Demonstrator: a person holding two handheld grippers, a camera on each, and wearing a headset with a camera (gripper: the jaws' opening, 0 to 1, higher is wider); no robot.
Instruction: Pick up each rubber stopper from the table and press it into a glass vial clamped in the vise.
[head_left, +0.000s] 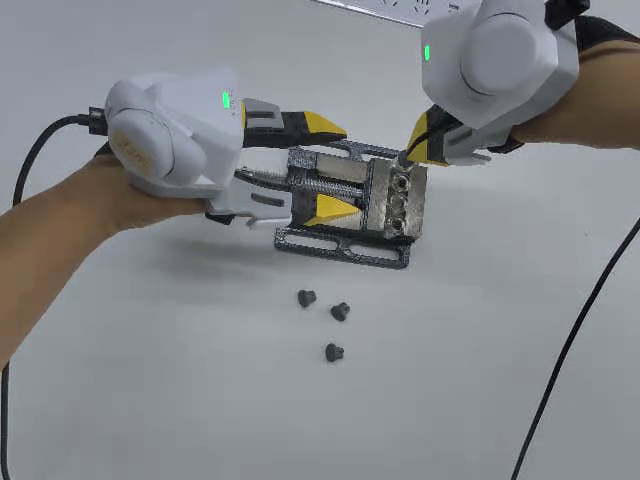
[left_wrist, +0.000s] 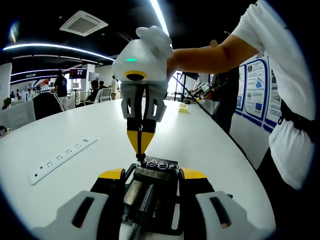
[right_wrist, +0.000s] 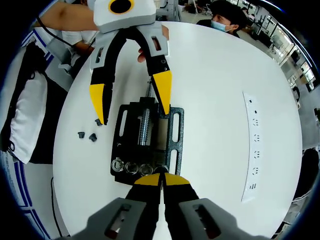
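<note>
The right hand-held gripper (head_left: 412, 152) is clenched, its yellow tips pinching a small dark rubber stopper (left_wrist: 140, 157). It holds the stopper at the far end of the row of glass vials (head_left: 400, 205) clamped in the vise (head_left: 340, 245). The left hand-held gripper (head_left: 330, 168) is released, its jaws spread wide either side of the vise's screw end; whether they touch it I cannot tell. Three loose stoppers (head_left: 307, 298) lie on the white bench (head_left: 150, 380), near the vise's near side.
</note>
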